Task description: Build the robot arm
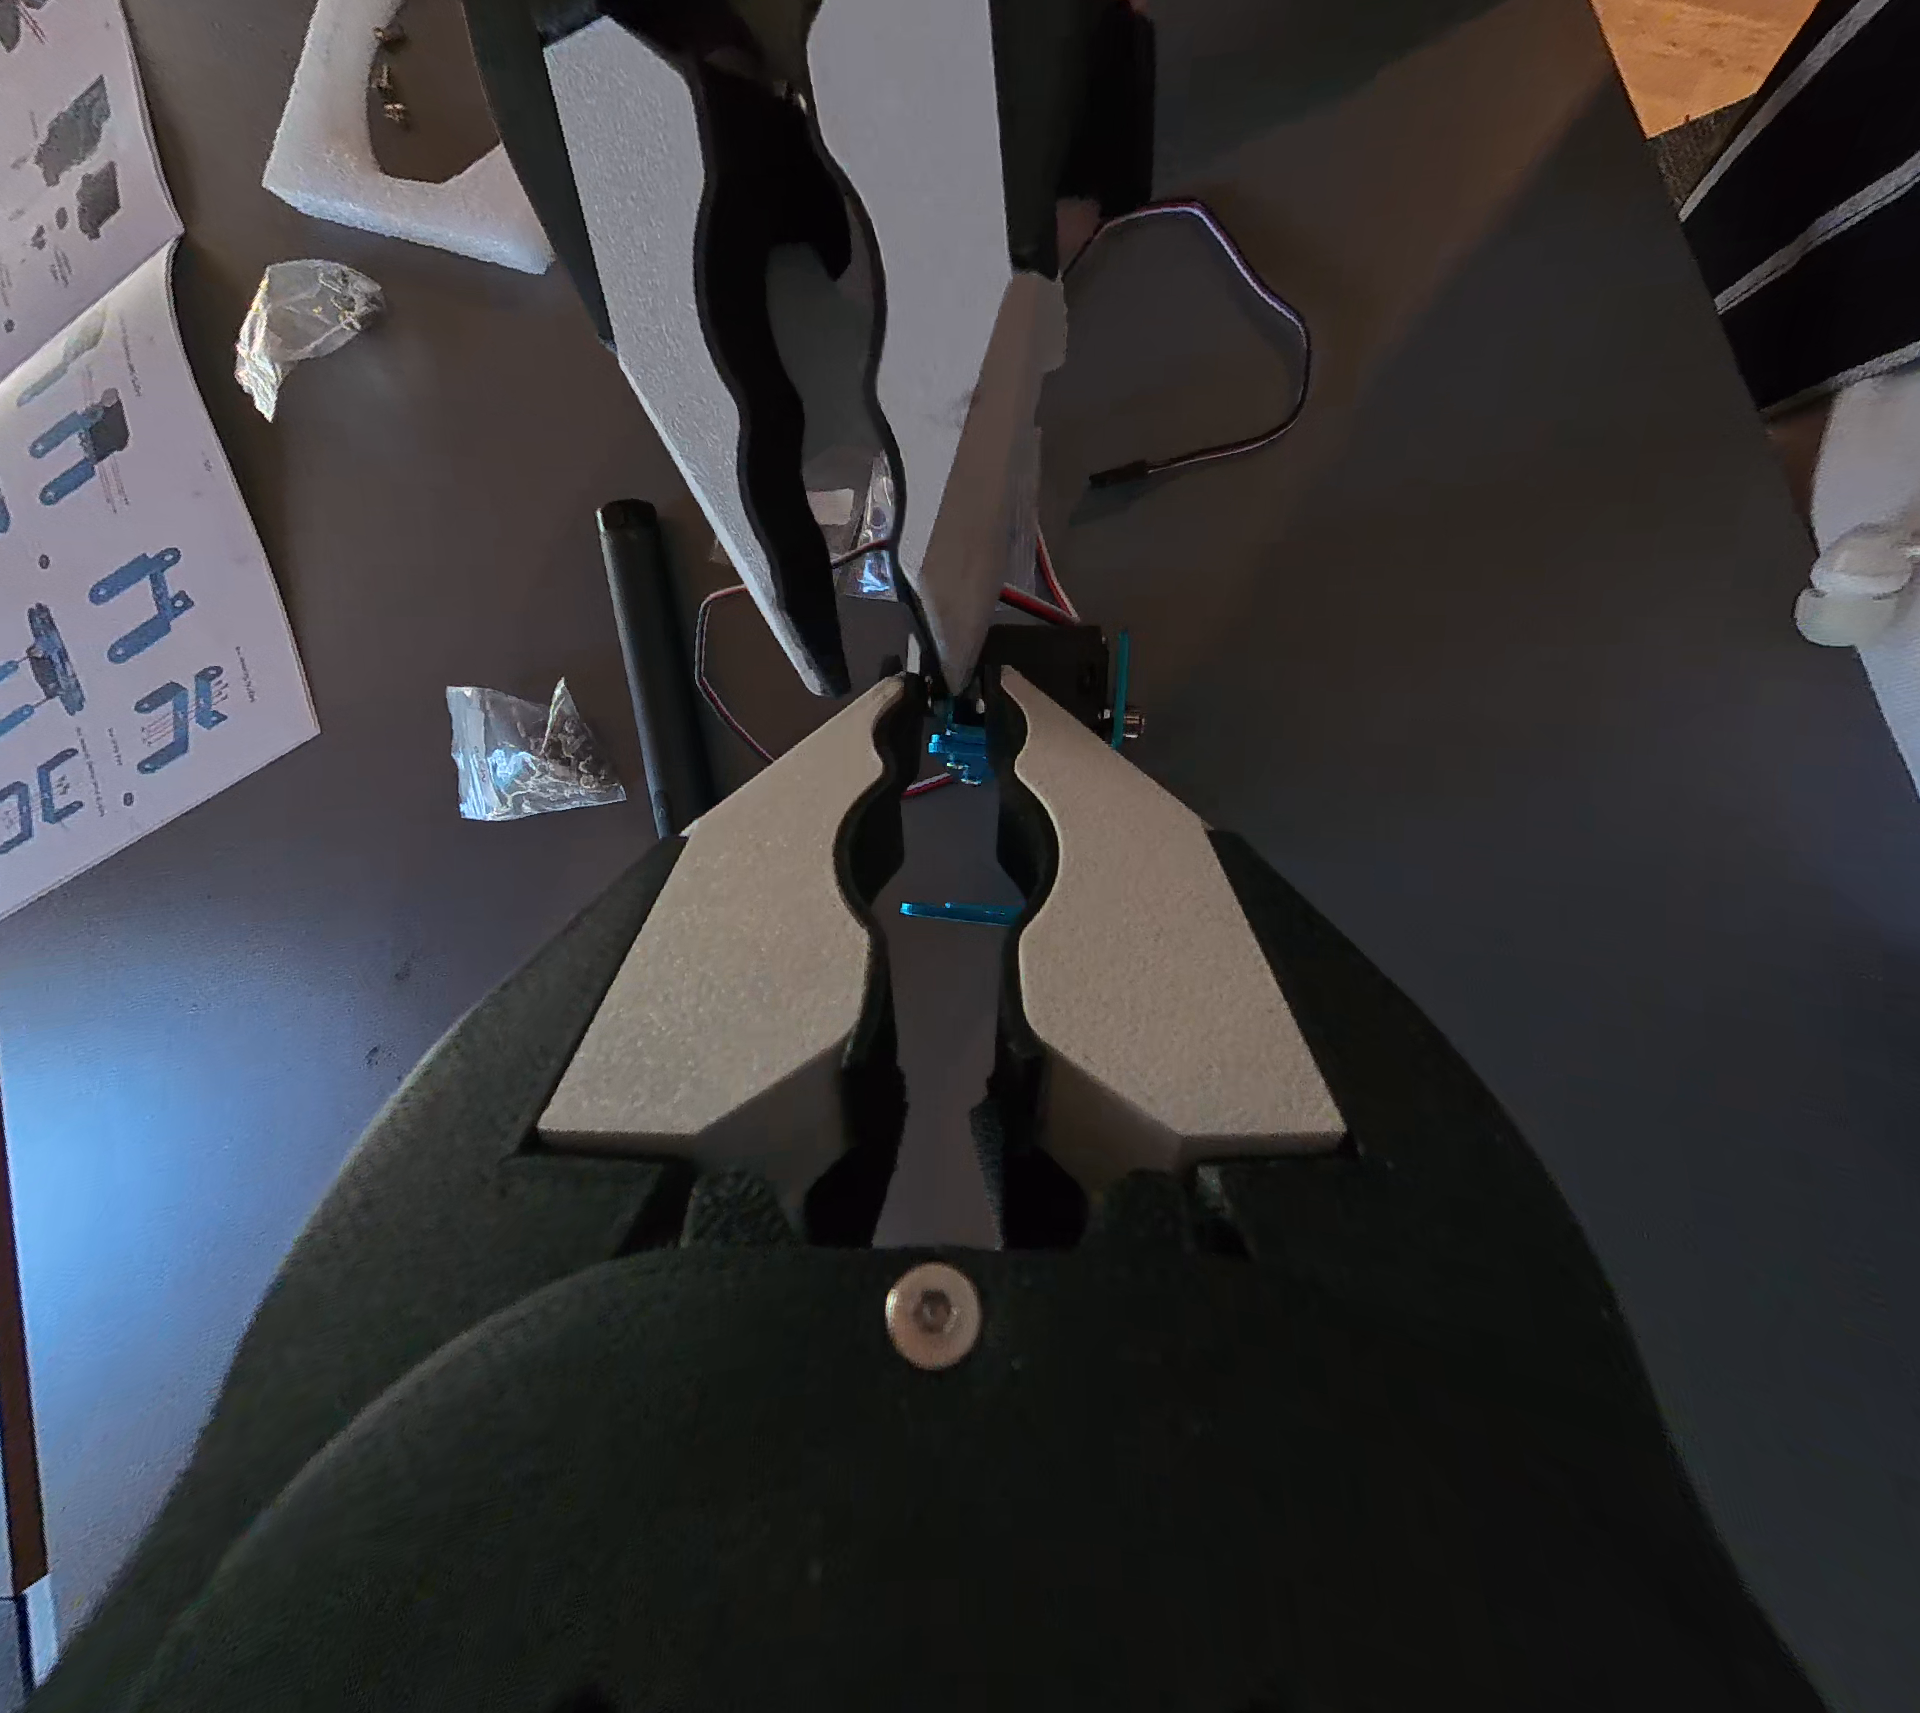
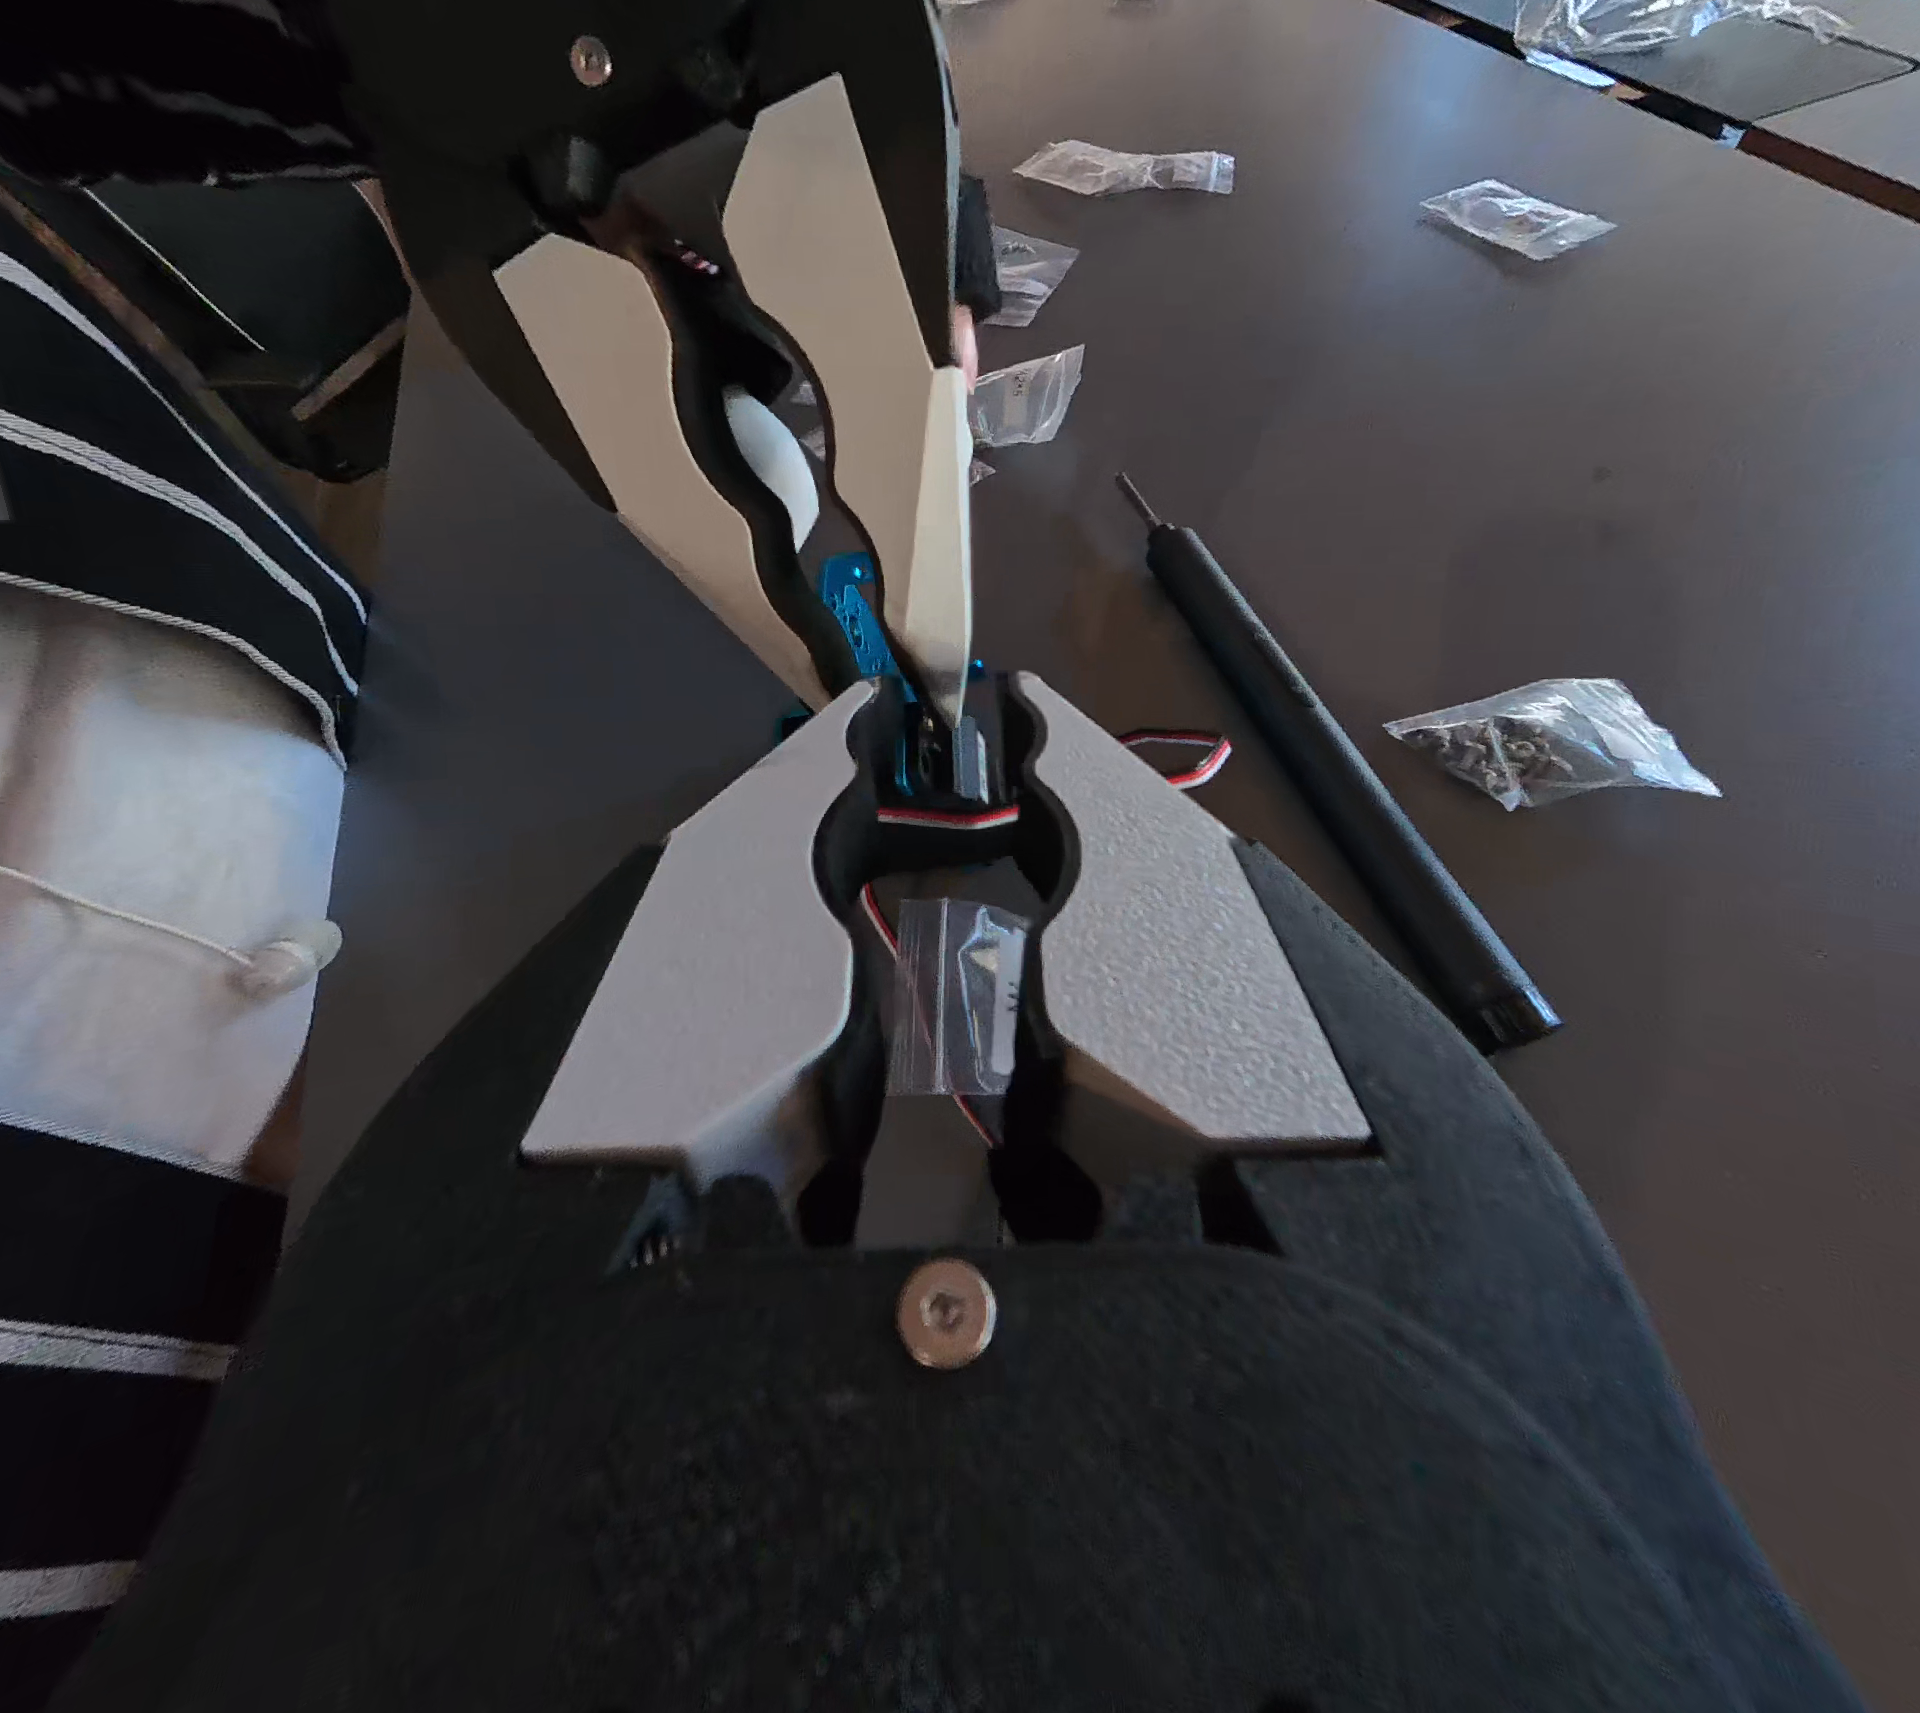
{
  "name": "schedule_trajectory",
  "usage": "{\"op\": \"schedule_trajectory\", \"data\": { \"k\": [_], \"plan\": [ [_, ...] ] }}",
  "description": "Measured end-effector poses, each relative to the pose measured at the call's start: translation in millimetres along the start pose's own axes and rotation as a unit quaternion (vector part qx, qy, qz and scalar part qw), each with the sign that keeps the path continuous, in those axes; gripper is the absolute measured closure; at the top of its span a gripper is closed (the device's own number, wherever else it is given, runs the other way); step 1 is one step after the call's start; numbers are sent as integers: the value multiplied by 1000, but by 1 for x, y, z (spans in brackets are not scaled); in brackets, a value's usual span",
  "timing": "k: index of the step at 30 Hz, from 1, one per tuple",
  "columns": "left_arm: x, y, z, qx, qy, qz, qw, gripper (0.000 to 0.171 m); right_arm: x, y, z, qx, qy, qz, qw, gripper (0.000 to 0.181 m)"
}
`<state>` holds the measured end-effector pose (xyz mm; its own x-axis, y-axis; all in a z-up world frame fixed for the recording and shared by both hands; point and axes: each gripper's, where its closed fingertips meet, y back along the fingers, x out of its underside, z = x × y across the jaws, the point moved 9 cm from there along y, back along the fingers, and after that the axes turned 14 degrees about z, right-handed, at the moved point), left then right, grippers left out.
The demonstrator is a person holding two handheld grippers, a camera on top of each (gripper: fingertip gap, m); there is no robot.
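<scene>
My left gripper (image 1: 951, 692) is closed on a small blue metal bracket (image 1: 961, 747), held just above the dark table (image 1: 1455, 728). My right gripper (image 2: 943, 692) is closed on a black servo (image 2: 961, 764) with a red, white and black cable (image 2: 1184, 754). The two grippers meet tip to tip, so bracket and servo are pressed together. The right gripper (image 1: 894, 681) comes in from the top of the left wrist view. The left gripper (image 2: 894, 697) comes in from the top of the right wrist view, with the bracket (image 2: 850, 614) between its fingers.
A black screwdriver (image 2: 1340, 780) lies to the right, with a bag of screws (image 2: 1548, 744) beyond it and more bags farther back. An open instruction booklet (image 1: 104, 468) and white foam (image 1: 395, 84) lie at the left. A person in striped clothes (image 2: 156, 572) stands at the table edge. Both grippers' tips are close together, under 4 cm apart. Between my right fingertips and the black screwdriver (image 2: 1340, 780) there is roughly 8 cm. The left camera catches it too, in the left wrist view (image 1: 654, 710).
</scene>
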<state>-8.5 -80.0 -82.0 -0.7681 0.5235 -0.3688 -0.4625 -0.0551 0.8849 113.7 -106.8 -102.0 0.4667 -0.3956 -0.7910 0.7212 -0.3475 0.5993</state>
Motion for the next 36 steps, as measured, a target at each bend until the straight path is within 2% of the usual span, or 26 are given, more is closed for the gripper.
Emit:
{"op": "schedule_trajectory", "data": {
  "k": [12,36],
  "plan": [
    [1,-1,0,5,10,-8,1000,161,6,0,1,5,5,15,1000,161],
    [7,1,-3,-10,36,-25,999,160,6,-2,-3,-4,-14,0,1000,158]
  ]
}}
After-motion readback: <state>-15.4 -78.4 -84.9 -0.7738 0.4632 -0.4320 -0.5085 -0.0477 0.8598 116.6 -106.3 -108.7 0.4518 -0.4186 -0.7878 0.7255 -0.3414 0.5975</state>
